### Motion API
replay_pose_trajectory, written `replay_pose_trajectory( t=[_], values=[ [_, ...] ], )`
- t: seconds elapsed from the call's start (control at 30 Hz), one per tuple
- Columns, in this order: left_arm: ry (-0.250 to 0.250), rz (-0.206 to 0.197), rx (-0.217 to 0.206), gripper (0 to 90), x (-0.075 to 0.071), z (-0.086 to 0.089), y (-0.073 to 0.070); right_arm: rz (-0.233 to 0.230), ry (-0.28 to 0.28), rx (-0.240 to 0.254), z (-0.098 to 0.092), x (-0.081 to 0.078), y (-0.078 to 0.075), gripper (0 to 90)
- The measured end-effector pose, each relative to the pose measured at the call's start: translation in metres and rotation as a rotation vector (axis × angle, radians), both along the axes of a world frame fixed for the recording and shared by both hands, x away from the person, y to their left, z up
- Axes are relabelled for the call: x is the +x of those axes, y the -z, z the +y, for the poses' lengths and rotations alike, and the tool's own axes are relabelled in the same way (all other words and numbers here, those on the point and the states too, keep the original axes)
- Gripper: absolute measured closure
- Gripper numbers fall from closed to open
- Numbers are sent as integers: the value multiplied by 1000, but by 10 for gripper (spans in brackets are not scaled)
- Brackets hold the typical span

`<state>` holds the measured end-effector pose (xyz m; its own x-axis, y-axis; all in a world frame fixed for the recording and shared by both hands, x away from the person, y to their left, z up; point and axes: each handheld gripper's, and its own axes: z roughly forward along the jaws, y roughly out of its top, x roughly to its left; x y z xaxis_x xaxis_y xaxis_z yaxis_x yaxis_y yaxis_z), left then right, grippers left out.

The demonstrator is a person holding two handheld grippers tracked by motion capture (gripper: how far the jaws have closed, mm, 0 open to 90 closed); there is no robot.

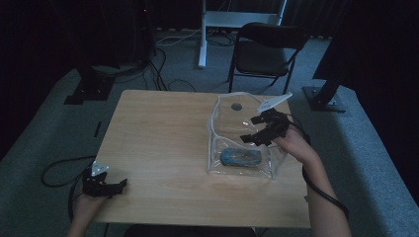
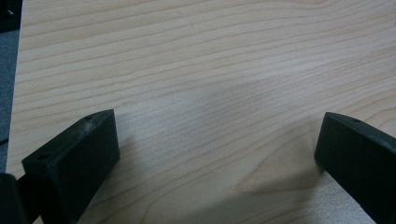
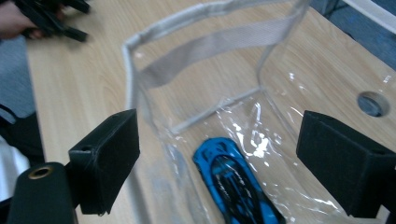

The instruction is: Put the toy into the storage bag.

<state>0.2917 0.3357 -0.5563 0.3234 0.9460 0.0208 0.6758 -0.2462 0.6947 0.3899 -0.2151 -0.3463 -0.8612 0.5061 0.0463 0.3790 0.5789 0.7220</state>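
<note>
A small blue toy car [image 1: 240, 157] lies on the floor of a clear, soft plastic bag with a pale fabric rim [image 1: 215, 111], which stands open on the right part of a light wooden table [image 1: 158, 143]. The right gripper [image 1: 258, 129] hovers above the open mouth of the bag, over its right edge, higher than the car and not touching it. Its black jaws stand wide apart and hold nothing. In the right gripper view, the car [image 3: 233, 179] sits low between the two jaws, seen through the bag's opening, with the bag's rim [image 3: 140, 39] curving around above it.

The left gripper [image 1: 104, 183] rests at the near left corner of the table, well apart from the bag and the car. Its jaws are also spread wide, with bare wood [image 2: 210, 84] between them in the left gripper view.

The bag contains the toy car; a pale fabric strap [image 3: 219, 46] crosses its far wall. A small round dark spot [image 1: 236, 106] shows through the plastic near the bag's far side; what it is cannot be made out.

The room is dim. The car's front end is cut off at the bottom of the right gripper view, and glare on the plastic blurs its details. Beyond the table stands a dark folding chair [image 1: 262, 52] on grey carpet.
</note>
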Motion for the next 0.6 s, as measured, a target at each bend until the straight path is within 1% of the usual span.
replay_pose_trajectory(
  t=[0.03,0.1,0.17,0.33,0.4,0.43,0.5,0.53,0.6],
  values=[
    [0,0,0,3,0,0,0,-17,-1,7,-1,-3,0,126],
    [0,0,0,4,0,0,0,-21,-5,28,-2,-6,1,126],
    [0,0,0,4,0,0,0,-35,-7,45,-3,-11,1,126],
    [1,2,0,3,0,0,0,-55,-19,123,-8,-21,1,126],
    [0,0,0,4,0,0,0,-69,-20,140,-9,-26,1,126],
    [0,0,0,4,0,0,0,-67,-25,145,-9,-28,1,126],
    [0,0,-1,4,0,0,0,-77,-28,152,-10,-32,1,126],
    [1,2,2,4,0,0,0,-73,-33,158,-10,-34,1,126],
    [-1,2,-1,4,0,0,0,-86,-35,166,-11,-38,1,126]
  ],
)
